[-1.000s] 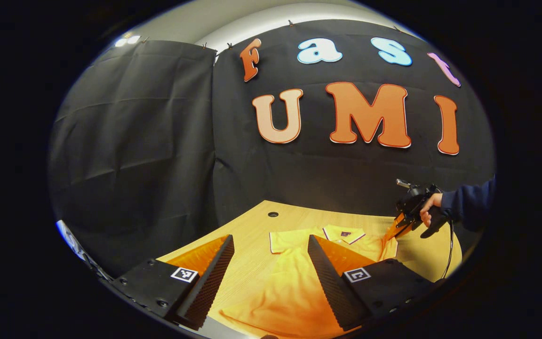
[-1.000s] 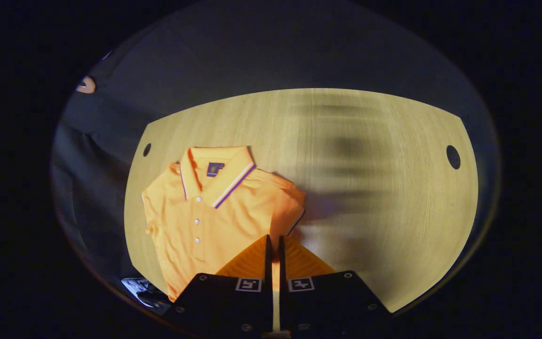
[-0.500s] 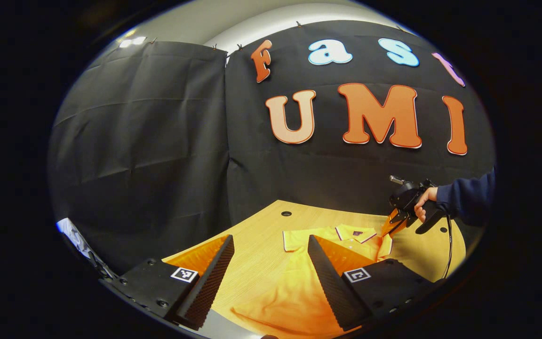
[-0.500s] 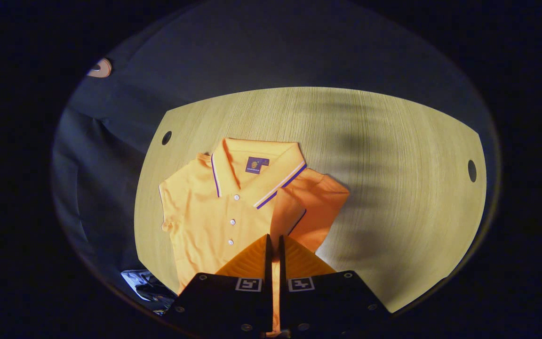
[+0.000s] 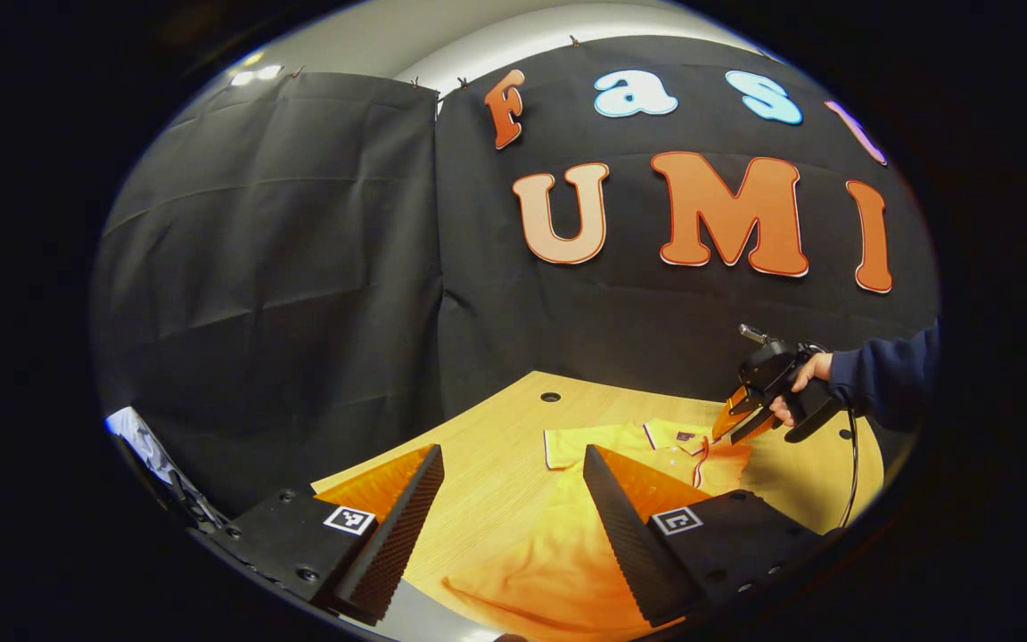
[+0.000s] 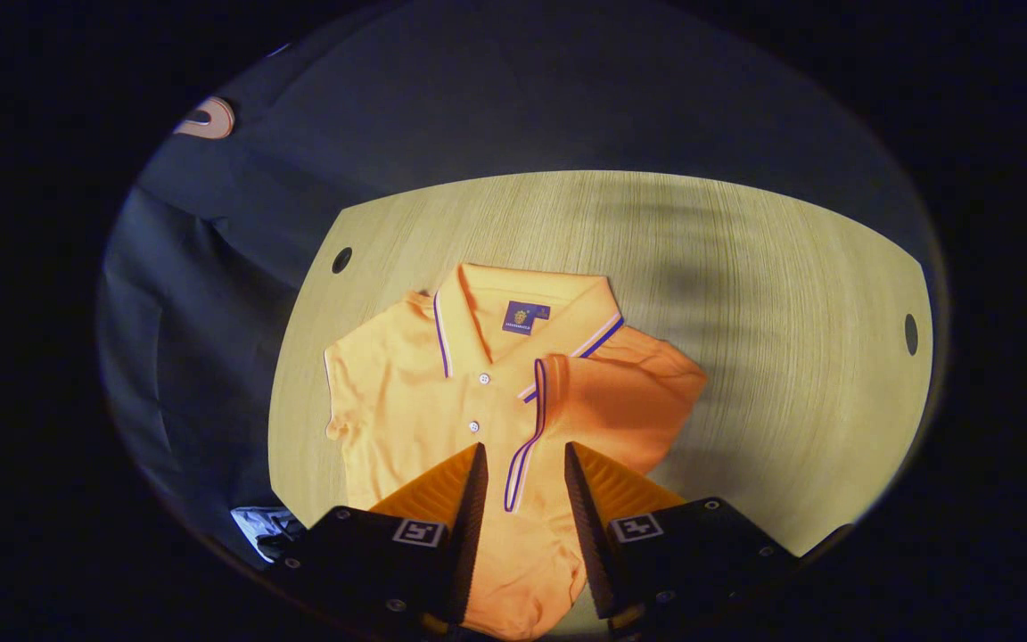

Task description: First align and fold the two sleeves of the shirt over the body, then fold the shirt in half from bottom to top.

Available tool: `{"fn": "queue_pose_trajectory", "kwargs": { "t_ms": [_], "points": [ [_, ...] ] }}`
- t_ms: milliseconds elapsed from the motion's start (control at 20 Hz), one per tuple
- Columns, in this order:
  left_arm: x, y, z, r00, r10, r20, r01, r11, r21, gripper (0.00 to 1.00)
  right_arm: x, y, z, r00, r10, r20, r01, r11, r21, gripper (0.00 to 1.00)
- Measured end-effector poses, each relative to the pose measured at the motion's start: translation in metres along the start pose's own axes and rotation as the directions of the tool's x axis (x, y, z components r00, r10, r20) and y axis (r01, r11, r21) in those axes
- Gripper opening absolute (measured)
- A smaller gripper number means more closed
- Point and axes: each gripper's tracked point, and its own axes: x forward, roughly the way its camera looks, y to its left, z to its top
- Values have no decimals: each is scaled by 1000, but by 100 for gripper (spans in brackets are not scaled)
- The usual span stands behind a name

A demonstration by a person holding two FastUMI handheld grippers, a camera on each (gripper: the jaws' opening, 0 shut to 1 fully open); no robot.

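An orange polo shirt (image 6: 415, 401) lies face up on the wooden table (image 6: 745, 267), collar (image 6: 522, 308) toward the far edge. One sleeve (image 6: 629, 392) is folded over the body, its purple-trimmed cuff (image 6: 527, 428) running down the chest. The other sleeve (image 6: 344, 392) lies spread flat. My right gripper (image 6: 524, 450) hovers open just above that cuff, with nothing between its fingers. In the left gripper view the right gripper (image 5: 735, 424) hangs over the shirt's collar end, held by a hand (image 5: 799, 388). My left gripper (image 5: 511, 453) stands open above the shirt's lower part (image 5: 558, 562).
Black cloth walls close the booth behind and to the left. The table has round cable holes (image 6: 341, 259) (image 6: 911, 333) (image 5: 550, 396). A cable (image 5: 852, 473) hangs from the right gripper. A navy sleeve (image 5: 888, 383) reaches in from the right.
My right gripper carried the sleeve across onto the shirt's body, then opened and let it go. The left gripper drifted slightly and stayed open.
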Motion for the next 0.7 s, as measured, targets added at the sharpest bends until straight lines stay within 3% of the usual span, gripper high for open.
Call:
{"fn": "queue_pose_trajectory", "kwargs": {
  "t_ms": [150, 200, 250, 350, 700],
  "points": [
    [7, 0, 0, 1000, -5, -14, 5, 1000, -18, 97, -15, -2, 0, 999, 11, 46, -10, 1000, -20, 74],
    [10, 1, 0, 1000, -4, -20, 4, 1000, -23, 97, -22, -3, -1, 998, 19, 60, -18, 1000, -21, 67],
    [12, 0, 1, 1000, -7, -23, 6, 1000, -28, 96, -27, -2, -4, 997, 27, 75, -25, 999, -21, 83],
    [19, -2, 3, 999, -24, -37, 22, 999, -44, 97, -40, -5, -11, 994, 35, 104, -34, 999, -15, 88],
    [51, -12, 2, 991, -104, -85, 100, 994, -52, 97, -87, -25, -30, 972, 26, 232, -35, 999, 37, 90]
  ]
}}
